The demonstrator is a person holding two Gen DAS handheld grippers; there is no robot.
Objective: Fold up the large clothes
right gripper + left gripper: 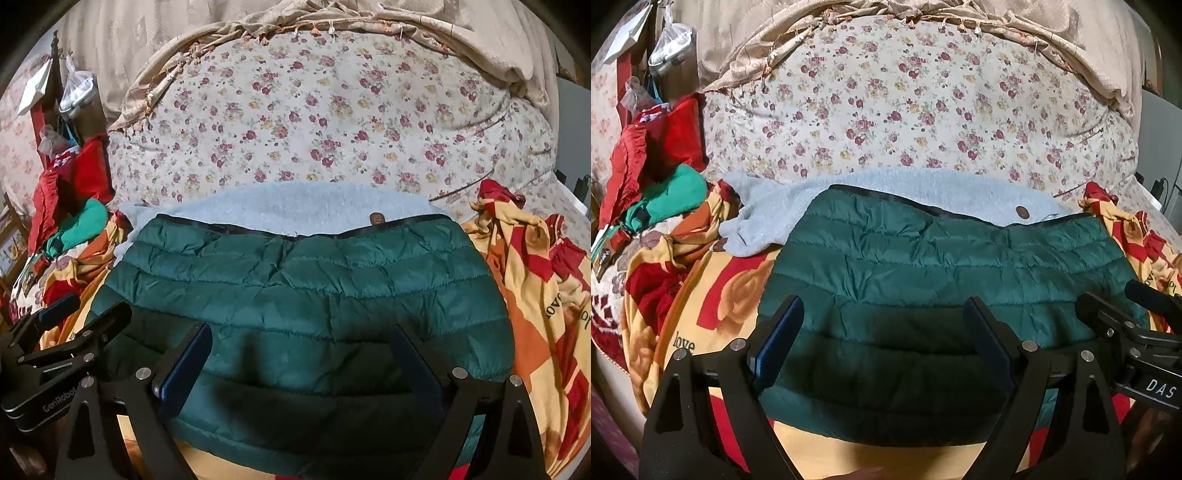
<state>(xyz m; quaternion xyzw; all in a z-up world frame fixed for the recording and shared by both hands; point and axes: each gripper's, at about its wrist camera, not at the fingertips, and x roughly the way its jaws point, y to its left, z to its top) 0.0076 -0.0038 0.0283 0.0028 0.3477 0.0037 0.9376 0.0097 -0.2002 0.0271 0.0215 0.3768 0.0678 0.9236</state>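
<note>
A home bedroom. Ahead of the claws lies a bed (pixel 812 450) under a rose-print blanket (pixel 731 295), with a floral quilt (pixel 905 110) banked up at its far side and a beige fringed drape (pixel 1052 40) hanging over that. Far to the left, loose red and green clothes (pixel 665 173) are heaped, and plastic bags (pixel 670 44) hang from a dark wooden post (pixel 55 74) against flowered wallpaper (pixel 14 136).
</note>
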